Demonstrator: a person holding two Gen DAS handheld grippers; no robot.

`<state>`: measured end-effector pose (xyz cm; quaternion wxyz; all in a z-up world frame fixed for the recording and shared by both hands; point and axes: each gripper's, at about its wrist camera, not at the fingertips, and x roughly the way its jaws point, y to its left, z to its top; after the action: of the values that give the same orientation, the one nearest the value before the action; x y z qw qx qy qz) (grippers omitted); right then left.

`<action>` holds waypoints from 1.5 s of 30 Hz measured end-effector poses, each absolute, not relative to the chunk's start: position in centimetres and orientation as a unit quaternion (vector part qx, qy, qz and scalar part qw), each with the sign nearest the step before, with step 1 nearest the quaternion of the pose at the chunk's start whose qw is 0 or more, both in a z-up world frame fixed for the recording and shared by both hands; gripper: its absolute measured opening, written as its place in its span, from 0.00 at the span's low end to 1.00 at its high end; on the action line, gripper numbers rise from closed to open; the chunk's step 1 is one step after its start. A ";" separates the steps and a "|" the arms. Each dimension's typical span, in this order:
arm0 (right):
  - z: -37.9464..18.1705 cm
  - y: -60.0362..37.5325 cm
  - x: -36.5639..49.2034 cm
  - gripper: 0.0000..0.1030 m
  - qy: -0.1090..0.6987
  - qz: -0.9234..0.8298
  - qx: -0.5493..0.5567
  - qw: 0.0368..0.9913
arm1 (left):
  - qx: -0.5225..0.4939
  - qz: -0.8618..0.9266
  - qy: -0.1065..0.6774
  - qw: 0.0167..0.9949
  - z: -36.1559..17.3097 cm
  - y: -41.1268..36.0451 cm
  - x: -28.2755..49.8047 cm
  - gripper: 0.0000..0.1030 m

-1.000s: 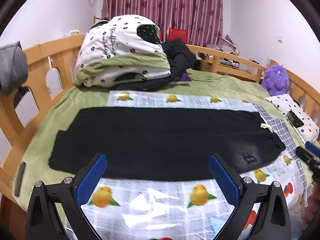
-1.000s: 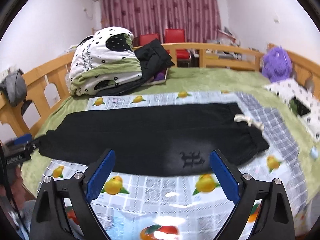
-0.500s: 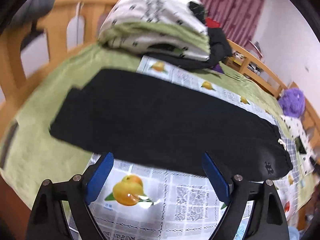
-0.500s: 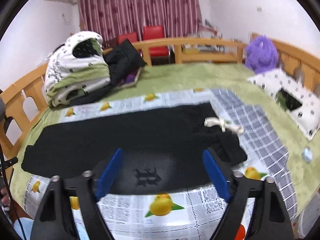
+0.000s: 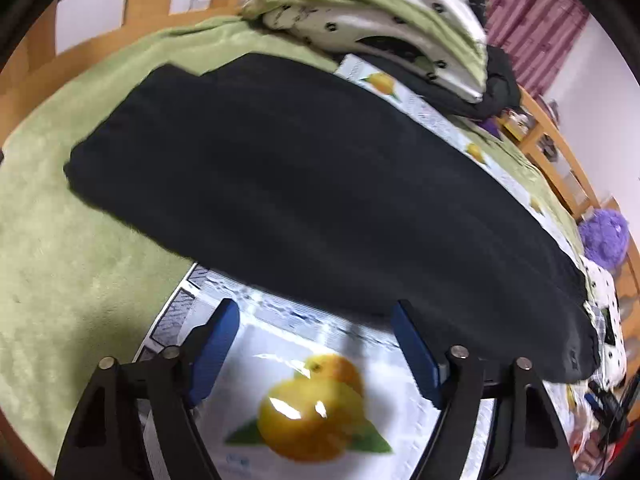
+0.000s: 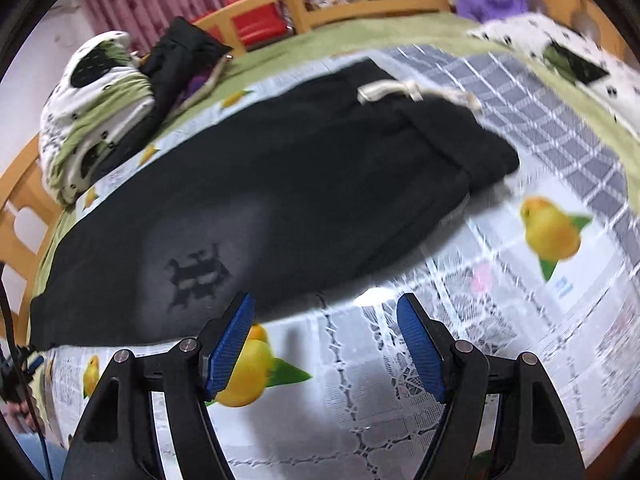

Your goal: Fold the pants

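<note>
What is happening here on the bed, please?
A person holds a gripper in each hand over black pants laid flat on a fruit-print cloth. The left gripper sits by the pants' near edge towards the leg end and is closing; the right gripper is near the waist end. Neither grips the fabric yet.
</note>
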<state>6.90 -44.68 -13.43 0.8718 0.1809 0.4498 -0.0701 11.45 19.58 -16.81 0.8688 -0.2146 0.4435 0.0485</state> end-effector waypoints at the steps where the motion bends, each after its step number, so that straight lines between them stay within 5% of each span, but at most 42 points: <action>1: -13.9 -44.9 6.8 0.72 0.451 -0.071 0.191 0.869 | -0.208 0.059 0.439 0.872 -17.2 19.8 11.7 0.68; 10: -15.1 -45.9 8.4 0.72 0.427 -0.042 0.272 0.861 | -0.221 0.100 0.421 0.874 -17.7 21.3 13.7 0.65; 13: -15.5 -45.1 10.1 0.70 0.427 -0.042 0.266 0.863 | -0.224 0.117 0.420 0.872 -17.6 21.8 14.0 0.49; 16: -15.3 -44.2 11.5 0.28 0.450 -0.042 0.255 0.855 | -0.221 0.128 0.414 0.874 -17.0 22.3 13.9 0.18; 21: -10.5 -42.8 12.7 0.21 0.407 -0.030 0.212 0.888 | -0.209 0.098 0.383 0.894 -13.6 22.6 14.1 0.10; 30: -3.4 -43.0 21.9 0.16 0.348 0.003 0.195 0.917 | -0.150 0.093 0.296 0.939 -6.4 20.5 23.3 0.10; 36: -4.9 -45.0 32.0 0.17 0.364 -0.002 0.226 0.904 | -0.133 0.120 0.281 0.943 -6.4 19.3 32.8 0.10; 40: -9.9 -45.2 36.5 0.36 0.411 -0.010 0.243 0.879 | -0.137 0.134 0.331 0.924 -10.3 18.7 35.9 0.12; 43: -11.2 -44.4 36.2 0.38 0.426 -0.016 0.210 0.880 | -0.116 0.152 0.344 0.919 -11.3 18.0 35.6 0.29; 45: -11.0 -44.1 34.2 0.46 0.420 -0.016 0.190 0.887 | -0.107 0.147 0.339 0.923 -10.8 17.7 33.9 0.58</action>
<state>34.24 -44.09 -10.97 0.8871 0.1904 0.4202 -0.0159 33.92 17.66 -10.84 0.9232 -0.1066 0.3387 0.1472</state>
